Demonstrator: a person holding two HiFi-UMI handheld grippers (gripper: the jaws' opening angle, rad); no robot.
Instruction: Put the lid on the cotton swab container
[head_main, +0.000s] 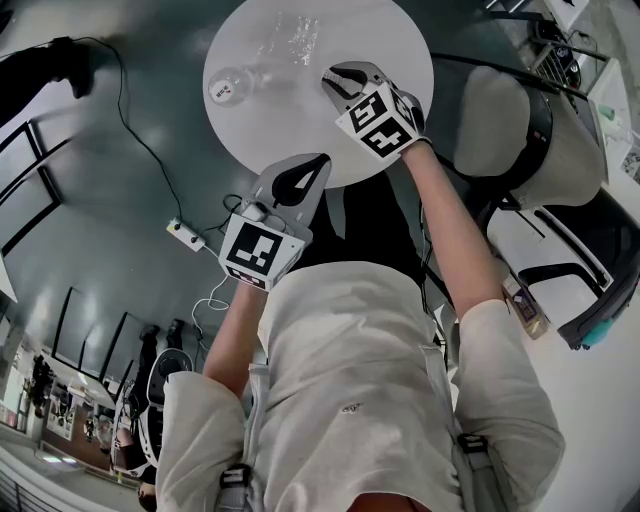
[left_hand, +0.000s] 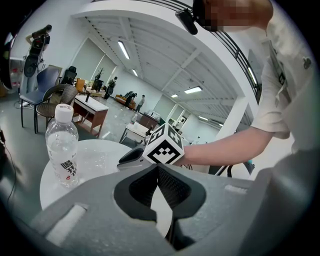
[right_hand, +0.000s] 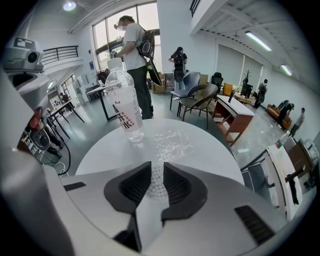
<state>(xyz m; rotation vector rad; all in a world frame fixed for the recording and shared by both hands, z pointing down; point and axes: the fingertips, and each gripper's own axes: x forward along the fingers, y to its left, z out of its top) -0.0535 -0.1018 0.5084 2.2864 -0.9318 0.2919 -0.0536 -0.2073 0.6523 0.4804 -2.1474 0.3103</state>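
Note:
The cotton swab container (right_hand: 157, 183) shows as a cluster of white swab heads filling the narrow gap between my right gripper's (right_hand: 157, 168) jaws, which are shut on it. In the head view that gripper (head_main: 335, 82) sits over the round white table's (head_main: 390, 40) right part and hides the container. A crinkly clear plastic lid (right_hand: 171, 140) lies on the table just ahead of it, near the far edge (head_main: 290, 35). My left gripper (head_main: 318, 165) hangs at the table's near edge, jaws (left_hand: 158, 167) shut and empty.
A clear water bottle (head_main: 228, 85) stands upright on the table's left part, left of the lid (right_hand: 125, 107). Chairs (head_main: 500, 120) crowd the table's right side. A power strip with cables (head_main: 185, 233) lies on the floor at the left. A person (right_hand: 134, 50) stands beyond the table.

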